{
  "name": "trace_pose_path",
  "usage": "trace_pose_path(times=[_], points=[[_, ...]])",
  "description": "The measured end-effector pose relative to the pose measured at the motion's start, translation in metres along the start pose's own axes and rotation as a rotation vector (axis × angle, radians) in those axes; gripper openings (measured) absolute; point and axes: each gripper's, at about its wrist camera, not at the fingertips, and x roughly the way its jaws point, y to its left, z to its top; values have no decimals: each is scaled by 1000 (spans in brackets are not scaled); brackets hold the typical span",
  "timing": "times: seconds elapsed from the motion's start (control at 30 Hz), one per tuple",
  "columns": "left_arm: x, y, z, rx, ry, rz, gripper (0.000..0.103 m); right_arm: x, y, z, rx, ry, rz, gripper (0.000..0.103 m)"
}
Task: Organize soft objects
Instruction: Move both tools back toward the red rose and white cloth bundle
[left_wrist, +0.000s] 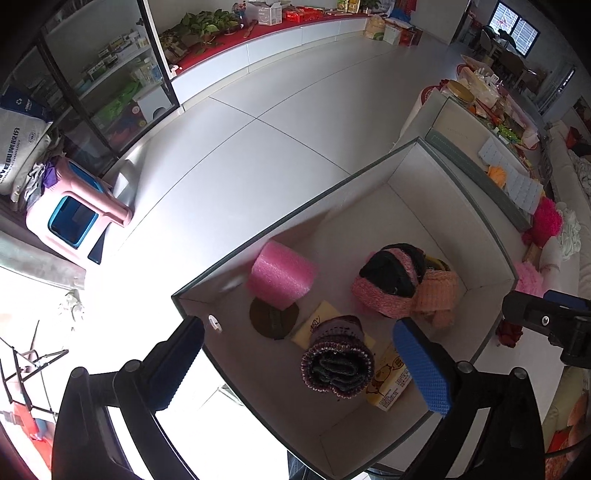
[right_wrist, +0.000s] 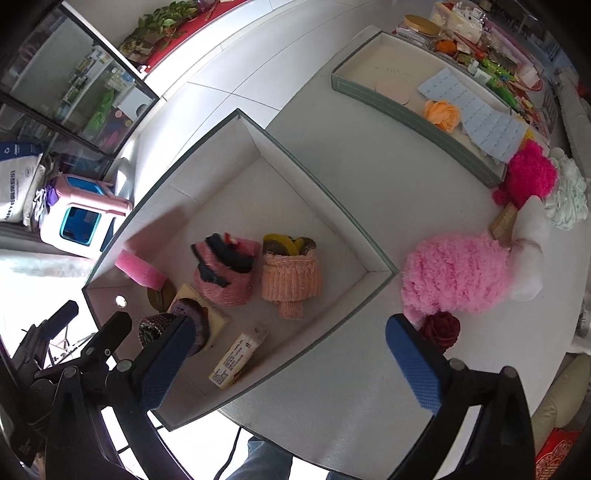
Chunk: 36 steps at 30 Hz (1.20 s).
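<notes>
Right wrist view: both the right gripper (right_wrist: 291, 354) and left gripper (left_wrist: 295, 354) hang wide and empty over the grey box (right_wrist: 317, 195), where rolled knit pieces (right_wrist: 225, 273) sit gathered, while the pink fluffy ball (right_wrist: 454, 273) waits outside on the table (right_wrist: 369, 140).

Background of the room: pale tiled floor (left_wrist: 258, 122); a pink stool with blue openings (left_wrist: 74, 210) standing on it beside a glass-fronted cabinet (left_wrist: 107, 74); a white printed sack (left_wrist: 18, 147) just left of the stool. Along the far wall, a low white unit with a red top (left_wrist: 280, 29) bearing leafy potted plants (left_wrist: 203, 26) and boxes; a dark window (left_wrist: 511, 31) far right.
</notes>
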Motion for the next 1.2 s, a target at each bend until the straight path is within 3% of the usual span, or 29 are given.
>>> trace_pose_path(times=[0.3, 0.57, 0.73, 0.97, 1.07, 1.2], points=[[-14, -21, -13, 45, -10, -37, 103, -12, -6, -19, 33, -9, 34, 103], [-20, -49, -24, 148, 17, -69, 103, -22, -32, -47, 124, -33, 43, 103], [-18, -89, -46, 264, 68, -108, 103, -21, -80, -89, 265, -35, 55, 103], [-5, -176, -88, 420, 184, -183, 103, 2, -175, -165, 505, 46, 30, 103], [11, -212, -96, 399, 251, -225, 103, 10, -212, -190, 586, 85, 26, 103], [46, -250, -90, 281, 323, -225, 103, 17, -253, -207, 632, 121, 38, 103]])
